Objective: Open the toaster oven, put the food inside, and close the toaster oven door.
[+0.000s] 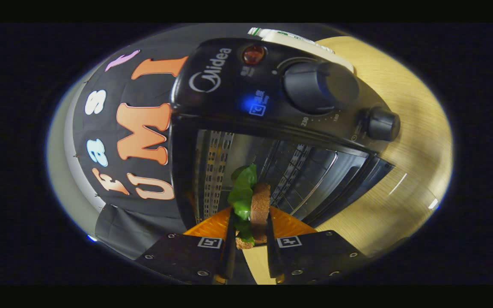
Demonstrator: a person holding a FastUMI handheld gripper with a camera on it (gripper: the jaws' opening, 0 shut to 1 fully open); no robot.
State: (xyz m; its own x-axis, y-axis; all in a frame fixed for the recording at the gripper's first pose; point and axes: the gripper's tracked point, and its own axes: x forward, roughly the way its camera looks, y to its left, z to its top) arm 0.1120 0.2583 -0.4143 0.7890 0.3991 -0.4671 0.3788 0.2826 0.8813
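1. The gripper (250,226) has its two fingers drawn in narrow, both pressing on a sandwich (253,209) held on edge between them.
2. The sandwich shows a brown bread slice (260,207) on one side and green lettuce (242,192) spilling out past the fingertips on the other.
3. Just beyond the fingers lies an orange surface (287,224); what it belongs to I cannot tell.
4. Ahead of the sandwich stands the black toaster oven (229,98), its cavity (280,171) open, with perforated metal side walls and rack guides in sight.
5. The sandwich is at the mouth of the cavity, not yet resting on anything inside.
6. On the oven's control panel sit a large knob (319,87), a smaller knob (381,124) and a red lamp (253,54).
7. The oven stands on a pale wooden table (409,141).
8. A white tube-like object (298,42) lies behind the oven.
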